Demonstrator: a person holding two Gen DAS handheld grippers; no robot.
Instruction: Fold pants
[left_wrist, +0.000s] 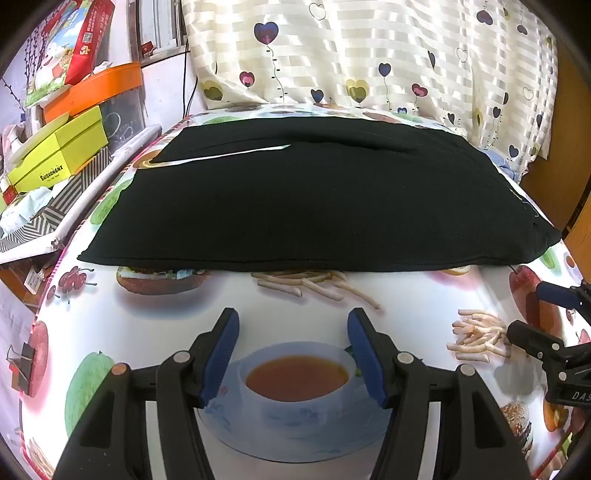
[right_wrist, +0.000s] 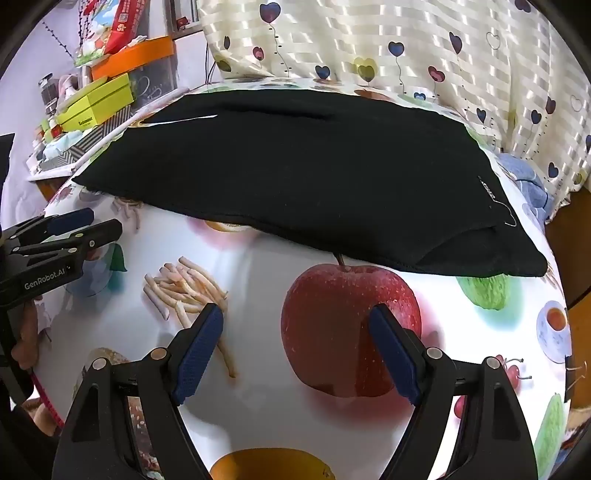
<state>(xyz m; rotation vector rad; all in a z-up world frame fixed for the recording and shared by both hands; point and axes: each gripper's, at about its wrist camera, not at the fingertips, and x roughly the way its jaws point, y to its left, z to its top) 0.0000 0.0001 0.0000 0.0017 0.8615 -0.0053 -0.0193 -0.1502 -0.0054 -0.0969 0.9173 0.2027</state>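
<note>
Nearest in the left wrist view, the left tool (left_wrist: 293, 332) hangs above the tabletop (left_wrist: 177, 321) with its blue-padded fingers (left_wrist: 221, 354) spread wide and nothing between them; beneath the gap lies a printed cup of tea on the food-patterned cover. At 3 o'clock in that view the tip of the right tool (left_wrist: 532, 314) pokes in from the edge, also clear of the cloth.

In the right wrist view, the right tool (right_wrist: 297, 321) stands equally wide apart and empty, over a printed red apple, with printed fries toward 10 o'clock of it. The left tool (right_wrist: 88, 223) shows at 9 o'clock in that view, jaws apart, a person's hand (right_wrist: 27, 332) below it at the edge.

Beyond both tools, toward 12 o'clock, the black pants (left_wrist: 314, 206) lie flat across the tabletop, laid as a broad dark band from side to side; neither tool touches them. A thin pale slit of the cover shows through near their far left part. In the right wrist view the pants (right_wrist: 295, 177) end at 3 o'clock in a layered corner with small white lettering.

Farther still, a curtain (left_wrist: 369, 55) printed with hearts hangs at 12 o'clock, and at 10 o'clock stacked boxes (left_wrist: 59, 155), yellow-green and orange, crowd a side surface.
</note>
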